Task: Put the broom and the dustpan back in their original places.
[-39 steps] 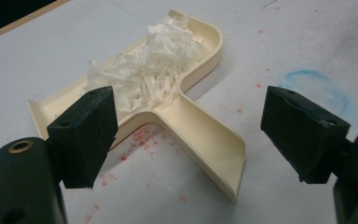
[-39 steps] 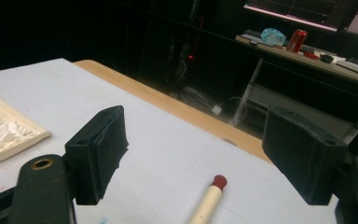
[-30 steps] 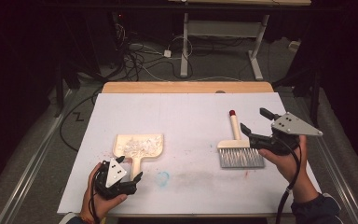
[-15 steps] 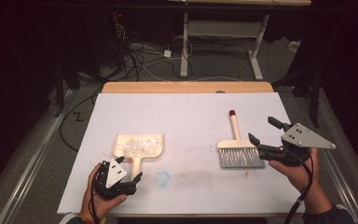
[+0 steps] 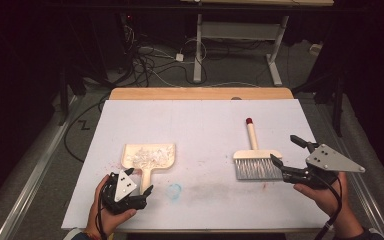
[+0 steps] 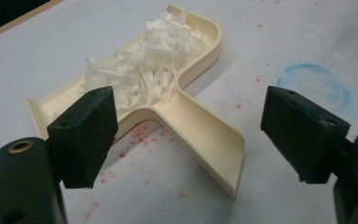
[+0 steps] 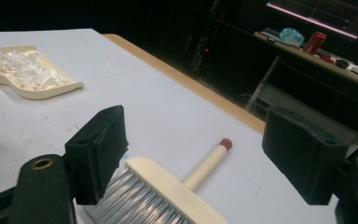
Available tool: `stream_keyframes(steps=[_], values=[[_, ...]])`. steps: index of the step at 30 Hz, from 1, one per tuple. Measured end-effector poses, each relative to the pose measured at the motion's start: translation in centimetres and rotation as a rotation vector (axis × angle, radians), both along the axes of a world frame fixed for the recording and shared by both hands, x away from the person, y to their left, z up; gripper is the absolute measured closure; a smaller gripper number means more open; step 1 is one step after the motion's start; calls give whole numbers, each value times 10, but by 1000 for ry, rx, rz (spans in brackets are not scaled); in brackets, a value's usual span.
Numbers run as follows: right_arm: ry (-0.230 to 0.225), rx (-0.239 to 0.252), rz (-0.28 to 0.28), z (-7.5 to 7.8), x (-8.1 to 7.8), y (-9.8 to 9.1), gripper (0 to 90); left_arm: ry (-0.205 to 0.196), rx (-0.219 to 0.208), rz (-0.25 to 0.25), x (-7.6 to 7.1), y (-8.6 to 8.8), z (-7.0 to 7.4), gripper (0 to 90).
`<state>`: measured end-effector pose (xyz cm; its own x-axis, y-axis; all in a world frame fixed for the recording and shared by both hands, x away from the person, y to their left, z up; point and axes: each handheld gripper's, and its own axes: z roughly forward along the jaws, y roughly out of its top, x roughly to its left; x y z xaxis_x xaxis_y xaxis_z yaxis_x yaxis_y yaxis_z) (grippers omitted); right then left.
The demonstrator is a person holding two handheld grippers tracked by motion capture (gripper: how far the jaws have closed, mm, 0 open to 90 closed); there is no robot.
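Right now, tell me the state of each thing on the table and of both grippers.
Dustpan: flat on the table, loaded with white shreds, not held.
Brush: lying flat, handle pointing away, not held.
Left gripper: open, astride the dustpan's handle.
Right gripper: open, beside the brush's bristles.

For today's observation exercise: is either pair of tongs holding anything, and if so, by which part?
Nothing is held. The left tongs stand open around the dustpan handle without touching it. The right tongs stand open beside the brush.
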<state>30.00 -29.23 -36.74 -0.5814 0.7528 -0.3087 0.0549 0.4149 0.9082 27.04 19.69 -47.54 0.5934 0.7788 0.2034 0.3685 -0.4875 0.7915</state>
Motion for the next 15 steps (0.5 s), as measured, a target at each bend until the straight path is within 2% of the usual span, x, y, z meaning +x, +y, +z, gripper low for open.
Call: stream_keyframes(steps=[8, 15], values=[[9, -15, 0, -11, -4, -4, 226, 2, 1, -5, 0, 0, -1, 179], [18, -6, -3, -28, -9, -9, 226, 1, 6, -10, 0, -1, -1, 179]])
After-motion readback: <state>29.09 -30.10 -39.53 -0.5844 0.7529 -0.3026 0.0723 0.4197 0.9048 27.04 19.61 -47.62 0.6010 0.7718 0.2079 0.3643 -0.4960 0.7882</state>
